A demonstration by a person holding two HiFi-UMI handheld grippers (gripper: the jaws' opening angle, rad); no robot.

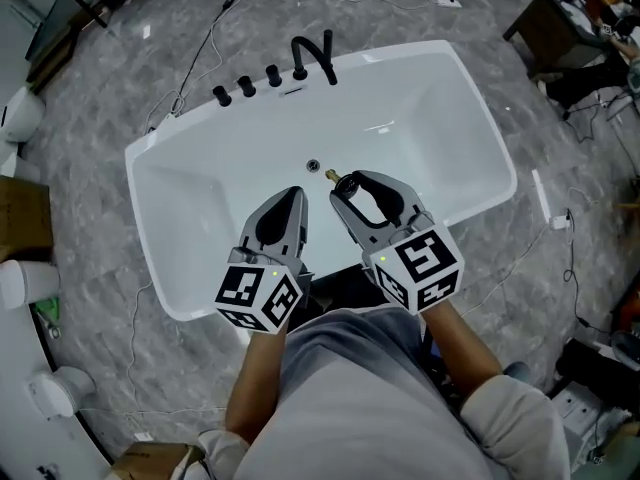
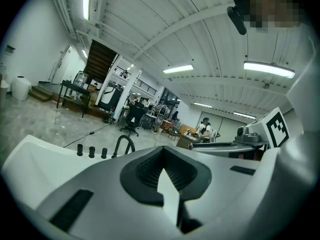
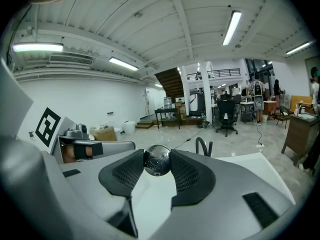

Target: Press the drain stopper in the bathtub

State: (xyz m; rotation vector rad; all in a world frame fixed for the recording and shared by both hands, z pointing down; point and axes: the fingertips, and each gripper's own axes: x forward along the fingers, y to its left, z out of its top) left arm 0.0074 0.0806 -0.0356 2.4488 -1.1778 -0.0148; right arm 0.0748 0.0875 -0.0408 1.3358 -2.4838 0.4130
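We have the chrome drain stopper (image 3: 157, 160) pinched in the right gripper (image 1: 342, 182), out of its seat and poised over the bathtub (image 1: 455, 118) just beside the drain hole (image 1: 313, 166), likely for reseating, while the left gripper (image 1: 298, 195) hangs closed and empty.

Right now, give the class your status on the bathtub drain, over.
Left gripper shut, empty. Right gripper shut on drain stopper, held above the bathtub. Drain hole bare, nothing in the way.
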